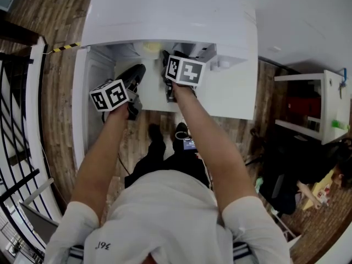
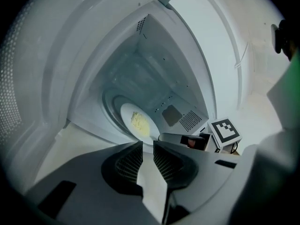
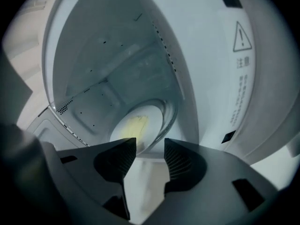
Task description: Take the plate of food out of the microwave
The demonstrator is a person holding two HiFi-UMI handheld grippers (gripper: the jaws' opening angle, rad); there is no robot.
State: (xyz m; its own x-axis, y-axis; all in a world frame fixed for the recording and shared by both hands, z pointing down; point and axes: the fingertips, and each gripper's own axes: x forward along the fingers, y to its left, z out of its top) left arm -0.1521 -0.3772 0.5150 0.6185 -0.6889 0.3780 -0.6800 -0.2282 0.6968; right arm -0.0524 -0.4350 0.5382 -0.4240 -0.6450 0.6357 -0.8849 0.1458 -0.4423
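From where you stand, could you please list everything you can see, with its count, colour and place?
microwave: one, white, door swung open at its left
plate: one, white, on the turntable inside the microwave
food: one heap, yellow, on the plate
turntable: one, clear glass, under the plate
warning label: one, triangle, on the microwave's front beside the cavity
shelf unit: one, white, far right of the head view
railing: one, black, far left
floor: wood planks, around the microwave
left gripper: dark grey, jaws slightly apart, empty, at the cavity mouth
right gripper: dark grey, jaws wide apart, empty, pointing at the plate
left forearm: bare
right forearm: bare
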